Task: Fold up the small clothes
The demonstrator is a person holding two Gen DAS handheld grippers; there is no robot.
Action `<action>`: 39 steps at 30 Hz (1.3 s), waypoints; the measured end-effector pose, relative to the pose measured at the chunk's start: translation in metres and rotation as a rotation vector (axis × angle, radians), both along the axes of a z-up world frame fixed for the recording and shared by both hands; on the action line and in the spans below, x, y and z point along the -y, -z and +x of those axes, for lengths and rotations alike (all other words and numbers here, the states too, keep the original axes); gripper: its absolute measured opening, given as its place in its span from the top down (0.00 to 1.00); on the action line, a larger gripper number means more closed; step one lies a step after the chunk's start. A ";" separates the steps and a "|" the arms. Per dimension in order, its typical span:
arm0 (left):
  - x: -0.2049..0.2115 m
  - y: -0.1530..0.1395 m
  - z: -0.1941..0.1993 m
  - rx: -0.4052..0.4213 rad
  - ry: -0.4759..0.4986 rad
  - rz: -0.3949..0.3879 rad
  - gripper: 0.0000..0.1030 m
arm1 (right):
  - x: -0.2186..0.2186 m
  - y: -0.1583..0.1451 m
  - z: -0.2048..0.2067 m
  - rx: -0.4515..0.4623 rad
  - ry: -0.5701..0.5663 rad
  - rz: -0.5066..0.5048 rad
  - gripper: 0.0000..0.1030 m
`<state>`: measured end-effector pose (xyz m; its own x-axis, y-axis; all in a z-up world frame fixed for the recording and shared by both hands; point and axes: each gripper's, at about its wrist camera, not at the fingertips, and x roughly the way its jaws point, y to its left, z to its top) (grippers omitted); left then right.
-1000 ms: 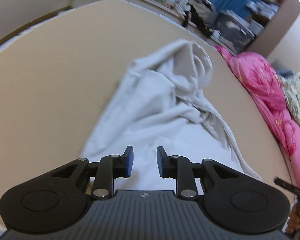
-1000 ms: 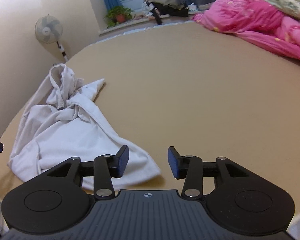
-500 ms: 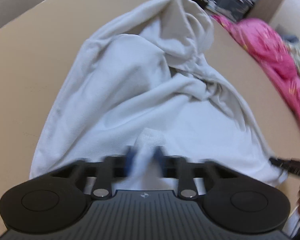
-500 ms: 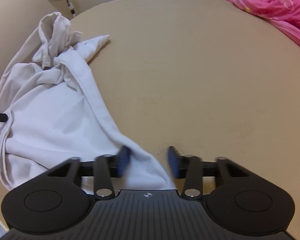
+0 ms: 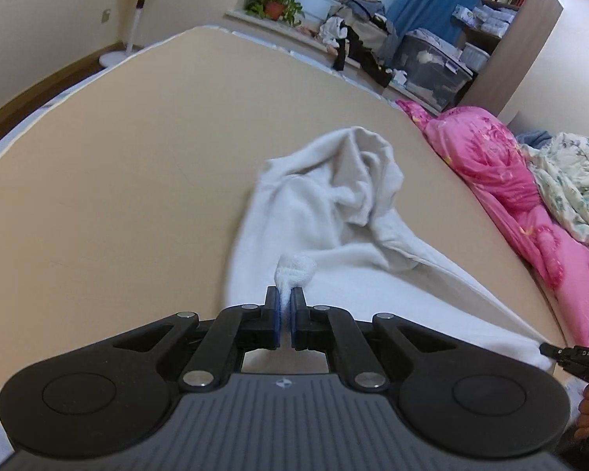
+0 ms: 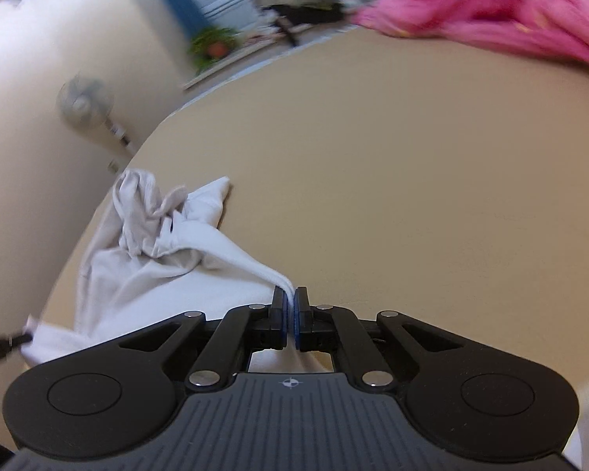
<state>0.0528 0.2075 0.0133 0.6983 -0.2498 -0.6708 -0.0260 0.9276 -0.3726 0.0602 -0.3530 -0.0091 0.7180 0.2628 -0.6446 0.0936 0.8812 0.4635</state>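
A crumpled white garment (image 5: 333, 216) lies on the tan bed surface (image 5: 117, 180). My left gripper (image 5: 286, 306) is shut on a bunched bit of its near hem, which pokes up between the jaws. In the right wrist view the same white garment (image 6: 145, 259) stretches away to the left, and my right gripper (image 6: 291, 306) is shut on its near corner. The cloth is pulled taut from the right gripper toward the heap. The right gripper's tip (image 5: 569, 353) shows at the left view's right edge, the left gripper's tip (image 6: 4, 343) at the right view's left edge.
A pink quilt (image 5: 510, 188) and a floral blanket (image 5: 569, 180) lie along the bed's right side. Beyond the far edge are a potted plant (image 5: 273, 2), storage bins (image 5: 432, 66) with piled clothes, and a standing fan (image 6: 84, 104) by the wall.
Both grippers dropped onto the garment's near edge, closed on it and are lifting. The right wrist view is blurred by motion.
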 end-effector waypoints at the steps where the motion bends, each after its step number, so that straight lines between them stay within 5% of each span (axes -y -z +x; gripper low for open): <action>1: -0.008 0.000 -0.013 -0.018 0.007 -0.008 0.95 | 0.005 0.002 -0.014 -0.037 0.020 0.017 0.98; 5: -0.030 0.012 -0.051 -0.157 0.090 -0.071 0.95 | 0.008 0.017 -0.048 -0.180 0.043 0.001 0.97; 8: -0.030 -0.003 -0.057 -0.120 0.111 -0.083 0.92 | -0.010 0.033 -0.051 -0.243 0.004 -0.136 0.97; 10: -0.032 -0.010 -0.051 -0.100 0.081 -0.120 0.75 | -0.012 0.031 -0.047 -0.212 0.065 -0.229 0.92; 11: -0.031 -0.013 -0.047 -0.089 0.067 -0.136 0.63 | -0.011 0.028 -0.045 -0.188 0.093 -0.220 0.92; 12: -0.028 -0.015 -0.042 -0.069 0.054 -0.134 0.61 | -0.012 0.022 -0.041 -0.146 0.108 -0.192 0.90; 15: -0.011 -0.009 -0.026 -0.026 0.014 -0.067 0.62 | -0.025 0.001 -0.031 0.025 0.079 -0.209 0.77; 19: 0.014 -0.002 0.000 -0.049 -0.018 0.029 0.62 | -0.048 -0.014 -0.005 0.163 -0.027 -0.270 0.74; 22: 0.037 0.000 0.008 0.030 -0.007 0.219 0.61 | -0.069 -0.014 0.012 0.220 -0.127 -0.334 0.74; 25: 0.059 0.011 0.023 0.012 0.006 0.409 0.60 | -0.084 -0.009 0.017 0.243 -0.206 -0.350 0.74; 28: 0.069 0.006 0.049 0.054 0.043 0.426 0.58 | -0.112 -0.013 0.034 0.271 -0.265 -0.369 0.74; 32: 0.071 0.000 0.100 0.093 0.066 0.387 0.34 | -0.153 -0.025 0.060 0.296 -0.328 -0.366 0.74; 35: 0.074 0.002 0.141 0.113 0.079 0.340 0.34 | -0.195 -0.033 0.091 0.309 -0.377 -0.382 0.73; 39: 0.071 0.010 0.183 0.170 0.088 0.276 0.34 | -0.248 -0.028 0.142 0.264 -0.393 -0.457 0.50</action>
<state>0.2359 0.1365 0.0038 0.7897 -0.1394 -0.5974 0.0999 0.9901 -0.0990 0.2018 -0.1054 0.0186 0.7738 0.2793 -0.5686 -0.3407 0.9402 -0.0018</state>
